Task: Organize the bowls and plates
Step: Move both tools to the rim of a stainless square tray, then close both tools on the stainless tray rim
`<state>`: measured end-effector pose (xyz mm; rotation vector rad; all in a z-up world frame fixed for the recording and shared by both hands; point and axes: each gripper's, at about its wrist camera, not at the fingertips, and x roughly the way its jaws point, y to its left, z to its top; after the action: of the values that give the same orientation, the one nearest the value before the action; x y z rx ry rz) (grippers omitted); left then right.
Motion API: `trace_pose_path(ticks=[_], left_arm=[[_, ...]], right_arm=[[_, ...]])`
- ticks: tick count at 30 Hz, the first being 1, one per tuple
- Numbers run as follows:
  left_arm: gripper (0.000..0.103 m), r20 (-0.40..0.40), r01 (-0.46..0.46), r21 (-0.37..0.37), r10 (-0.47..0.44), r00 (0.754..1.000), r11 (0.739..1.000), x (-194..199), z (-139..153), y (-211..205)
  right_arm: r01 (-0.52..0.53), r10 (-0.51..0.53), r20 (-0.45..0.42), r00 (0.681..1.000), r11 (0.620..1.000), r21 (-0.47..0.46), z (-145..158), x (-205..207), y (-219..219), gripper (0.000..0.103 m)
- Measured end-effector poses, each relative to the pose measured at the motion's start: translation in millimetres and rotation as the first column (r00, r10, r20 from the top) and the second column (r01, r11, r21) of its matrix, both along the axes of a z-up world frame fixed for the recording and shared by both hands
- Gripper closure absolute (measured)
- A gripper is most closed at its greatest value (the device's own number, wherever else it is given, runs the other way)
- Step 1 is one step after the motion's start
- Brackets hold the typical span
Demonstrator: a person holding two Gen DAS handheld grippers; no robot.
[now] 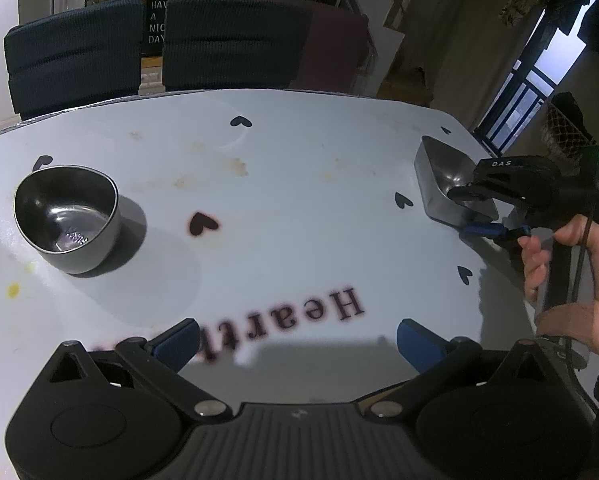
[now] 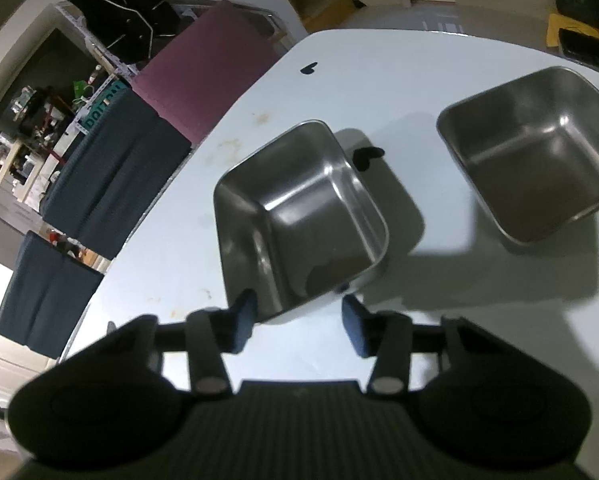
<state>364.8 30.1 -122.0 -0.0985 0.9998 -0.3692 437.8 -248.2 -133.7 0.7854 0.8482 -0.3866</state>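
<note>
As seen from the left wrist, the left gripper (image 1: 295,338) hangs with jaws spread wide and nothing between them above a white table (image 1: 299,184) printed with black hearts and lettering. A round metal bowl (image 1: 67,218), dark and glossy inside, stands upright at the left. At the far right, the right gripper (image 1: 473,210), held by a hand (image 1: 571,280), straddles the near wall of a square metal bowl (image 1: 445,180), one finger inside, one outside.

From the right wrist, that square bowl (image 2: 299,216) sits just ahead of the blue pads (image 2: 243,324), which stand apart without pressing it. Only this view shows a second square bowl (image 2: 535,152) to the right, apart from the first.
</note>
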Motion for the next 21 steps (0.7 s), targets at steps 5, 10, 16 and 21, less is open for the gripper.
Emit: trace_pose_path(ticks=[5,10,16,21], left_arm=[[0.0,0.003,-0.005,0.002,0.005,1.0,1.0,0.6,0.7,-0.8],[0.0,0.01,-0.012,0.002,0.012,1.0,1.0,0.8,1.8,-0.4],[0.0,0.025,-0.018,-0.009,0.018,1.0,1.0,1.8,7.0,0.8],[0.002,0.054,-0.062,-0.006,0.063,0.997,0.998,6.2,11.7,9.5]], right_arm=[[0.005,-0.005,-0.007,1.0,1.0,0.001,0.9,-3.4,-6.4,0.069],[-0.018,0.018,-0.006,1.0,1.0,-0.025,2.9,-3.2,-7.4,0.081],[-0.157,0.154,-0.028,0.988,0.98,-0.124,7.6,1.7,-1.0,0.091],[-0.382,0.378,-0.055,0.924,0.911,-0.156,10.4,9.0,25.1,0.098]])
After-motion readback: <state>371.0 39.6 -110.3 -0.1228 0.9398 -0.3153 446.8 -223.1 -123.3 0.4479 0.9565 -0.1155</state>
